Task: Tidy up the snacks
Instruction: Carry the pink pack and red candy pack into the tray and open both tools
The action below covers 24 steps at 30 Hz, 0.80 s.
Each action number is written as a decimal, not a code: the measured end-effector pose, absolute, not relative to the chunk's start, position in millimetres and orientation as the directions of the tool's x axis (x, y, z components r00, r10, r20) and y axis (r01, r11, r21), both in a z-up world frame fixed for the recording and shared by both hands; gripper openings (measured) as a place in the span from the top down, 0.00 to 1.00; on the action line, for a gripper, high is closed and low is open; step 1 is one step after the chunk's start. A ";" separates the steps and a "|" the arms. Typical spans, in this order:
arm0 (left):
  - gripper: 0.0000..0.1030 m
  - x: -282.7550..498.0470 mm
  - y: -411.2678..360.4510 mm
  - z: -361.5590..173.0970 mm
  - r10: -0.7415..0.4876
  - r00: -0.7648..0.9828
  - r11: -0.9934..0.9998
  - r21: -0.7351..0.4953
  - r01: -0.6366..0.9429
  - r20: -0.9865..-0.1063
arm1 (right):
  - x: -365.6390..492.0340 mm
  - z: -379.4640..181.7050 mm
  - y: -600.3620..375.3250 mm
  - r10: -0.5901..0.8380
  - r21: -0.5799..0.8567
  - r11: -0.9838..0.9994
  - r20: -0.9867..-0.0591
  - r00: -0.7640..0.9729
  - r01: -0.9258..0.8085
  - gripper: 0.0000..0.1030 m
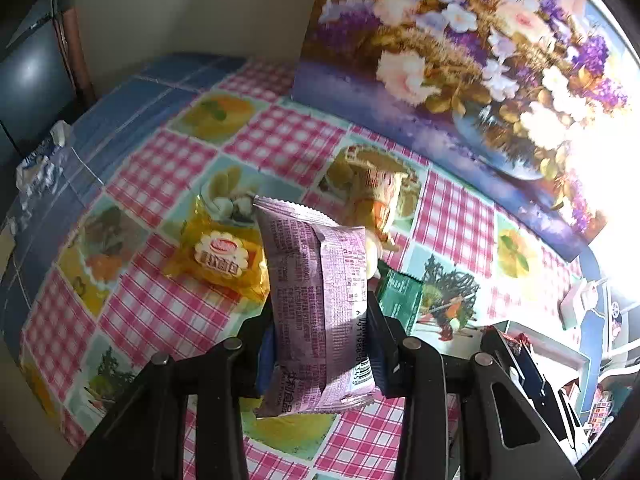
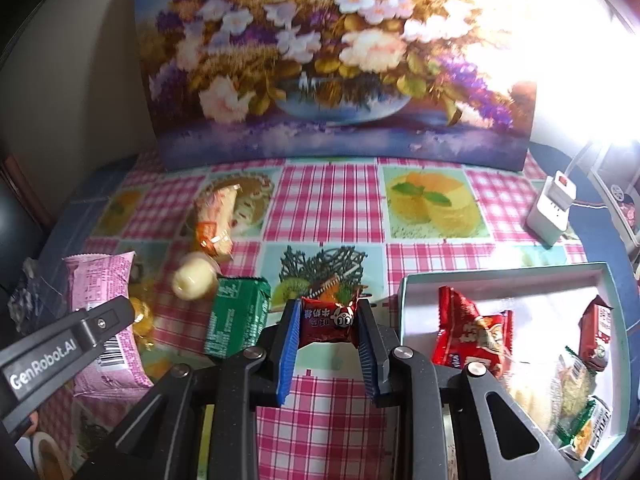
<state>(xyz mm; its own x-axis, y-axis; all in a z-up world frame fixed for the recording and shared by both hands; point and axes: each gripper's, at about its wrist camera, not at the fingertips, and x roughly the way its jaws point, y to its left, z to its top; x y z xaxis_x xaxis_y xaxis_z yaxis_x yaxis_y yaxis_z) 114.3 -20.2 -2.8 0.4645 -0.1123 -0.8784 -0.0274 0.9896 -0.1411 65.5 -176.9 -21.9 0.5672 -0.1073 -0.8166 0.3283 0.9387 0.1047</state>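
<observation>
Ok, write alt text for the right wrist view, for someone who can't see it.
The right tongs pinch a small dark-red candy packet above a pink checked tablecloth. A white tray holding several snacks sits to the right; a green packet and a pink packet lie left, before a flower painting.

This looks like a home dining spot: the table (image 2: pixel 332 208) wears a pink-checked oilcloth printed with food pictures. A floral painting (image 2: pixel 332 60) leans at its far edge, and a white power strip (image 2: pixel 550 210) sits near the right edge.
</observation>
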 end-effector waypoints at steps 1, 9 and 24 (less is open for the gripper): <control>0.61 114.2 -19.7 -1.6 -0.113 0.472 0.990 -0.142 -0.027 -0.875 | 62.8 -17.6 -177.6 -0.108 0.109 0.938 -0.811 0.575 0.330 0.72; 0.61 101.2 -20.8 24.3 -0.132 0.533 0.988 -0.155 0.002 -0.836 | 39.8 10.8 -188.3 -0.139 0.129 0.919 -0.779 0.612 0.373 0.72; 0.61 77.6 -62.9 48.8 -0.218 0.559 0.976 -0.166 0.143 -0.800 | -0.4 25.1 -242.3 -0.208 0.168 0.838 -0.781 0.589 0.519 0.72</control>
<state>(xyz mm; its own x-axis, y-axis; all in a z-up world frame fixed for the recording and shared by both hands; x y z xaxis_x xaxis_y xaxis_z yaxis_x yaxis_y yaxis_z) 77.6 -62.9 48.8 0.5594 -0.2180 -0.7997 0.1430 0.9757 -0.1660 -0.4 -242.3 25.1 0.5893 -0.2082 -0.7806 0.5186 0.8383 0.1680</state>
